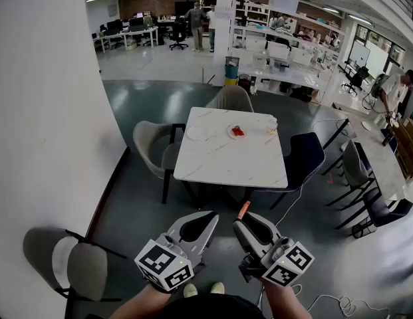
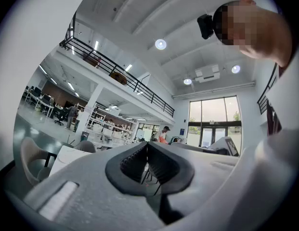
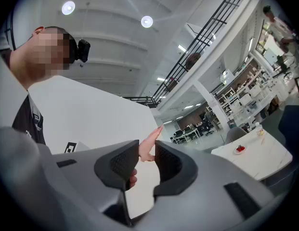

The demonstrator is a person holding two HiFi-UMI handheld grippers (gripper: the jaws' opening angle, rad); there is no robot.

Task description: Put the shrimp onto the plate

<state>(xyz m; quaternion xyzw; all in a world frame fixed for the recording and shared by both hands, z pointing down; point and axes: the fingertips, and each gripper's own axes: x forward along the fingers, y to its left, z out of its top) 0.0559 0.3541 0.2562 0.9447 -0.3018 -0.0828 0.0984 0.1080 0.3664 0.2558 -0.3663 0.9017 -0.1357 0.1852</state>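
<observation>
In the head view, the person stands well back from the white counter (image 1: 227,163), which sits in the middle of the frame with chairs (image 1: 153,148) around it. Both tools are low in the frame, well apart from the counter. The left hand-held gripper (image 1: 211,216) is at lower centre-left, its jaws pressed together. Just right of it, the right hand-held gripper (image 1: 240,222) has the orange tip of the shrimp (image 1: 244,209) sticking out past its jaws. On the far half of the counter lies a plate (image 1: 237,133) with a red item (image 1: 238,131) on it. A second plate (image 1: 196,133) lies to its left, and a small cup (image 1: 271,123) stands toward the counter's upper right corner.

In the left gripper view, the left hand-held gripper (image 2: 147,146) points up toward the ceiling. Its dark pads meet at the tips with nothing between them. A slice of the counter (image 2: 61,159) shows at lower left.

In the right gripper view, the right hand-held gripper (image 3: 145,149) pinches the pale pink shrimp (image 3: 148,142), which stands up between the pads and pokes out above them. Far off at the right edge, the counter (image 3: 265,159) carries the plate (image 3: 240,150) with the red item (image 3: 240,148).
</observation>
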